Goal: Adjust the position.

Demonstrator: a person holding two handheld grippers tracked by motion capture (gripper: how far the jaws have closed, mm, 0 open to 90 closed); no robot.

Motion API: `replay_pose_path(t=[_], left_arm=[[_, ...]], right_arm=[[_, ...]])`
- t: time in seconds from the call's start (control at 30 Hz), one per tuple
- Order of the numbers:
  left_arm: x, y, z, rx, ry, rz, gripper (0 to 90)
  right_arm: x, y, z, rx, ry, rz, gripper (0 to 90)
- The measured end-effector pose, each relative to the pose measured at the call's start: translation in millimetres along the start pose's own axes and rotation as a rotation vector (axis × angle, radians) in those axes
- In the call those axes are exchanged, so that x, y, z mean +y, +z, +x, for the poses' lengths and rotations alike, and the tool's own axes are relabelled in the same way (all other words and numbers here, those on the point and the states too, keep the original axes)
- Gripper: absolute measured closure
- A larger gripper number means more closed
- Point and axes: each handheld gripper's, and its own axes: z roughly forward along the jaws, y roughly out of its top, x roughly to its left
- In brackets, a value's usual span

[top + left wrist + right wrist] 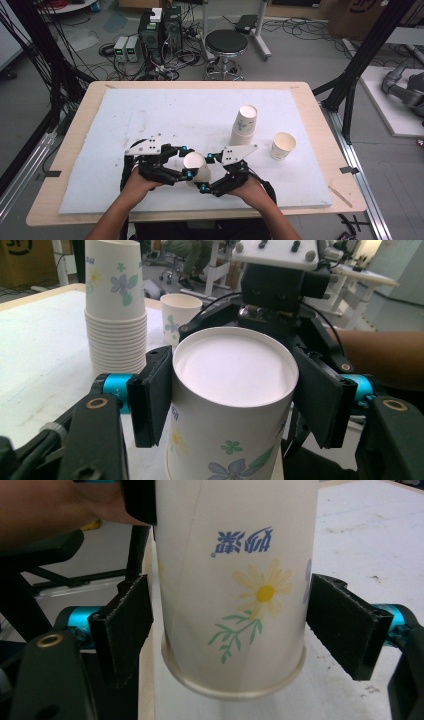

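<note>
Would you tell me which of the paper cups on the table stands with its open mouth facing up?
The single cup at the right, beside the stack. The stack and the cup between the two grippers are upside down, closed bases on top.

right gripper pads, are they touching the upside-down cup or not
Apart. The right gripper view shows the right gripper with both pads beside the cup, a visible gap on each side.

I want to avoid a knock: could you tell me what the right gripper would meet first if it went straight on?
The upside-down paper cup between its open jaws; beyond it, probably the left gripper clamped on that cup.
</note>
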Motion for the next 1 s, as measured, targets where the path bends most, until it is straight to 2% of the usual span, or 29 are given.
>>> replay_pose_path(t=[0.2, 0.33, 0.4, 0.47, 0.7, 0.83, 1.0], left_arm=[[0.2, 3.1, -0.1, -0.020, -0.007, -0.015, 36.0], [0.6, 3.2, -1.1, -0.013, 0.003, -0.010, 35.4], [2.3, 2.5, -2.3, 0.014, 0.022, 0.005, 31.6], [4.6, 1.8, -2.5, 0.046, 0.004, 0.028, 15.6], [10.9, -4.6, -1.9, 0.044, 0.021, 0.105, 14.8], [15.8, -5.7, -1.9, 0.037, 0.043, 0.167, 14.9], [19.3, -4.8, -2.0, 0.031, 0.056, 0.209, 15.0]], right_arm=[[0.1, -0.2, -1.4, 0.017, 0.002, -0.016, 25.7], [0.3, -1.1, -2.3, 0.017, -0.005, -0.010, 29.1], [0.7, -1.7, -2.3, 0.013, -0.016, 0.004, 29.8], [0.4, -2.7, -2.3, 0.001, -0.027, 0.037, 30.7], [3.0, -3.9, -1.9, -0.005, -0.058, 0.118, 32.1], [10.7, -2.1, -1.8, -0.022, -0.106, 0.192, 32.4], [21.3, 0.9, -2.8, -0.021, -0.134, 0.255, 32.4]])
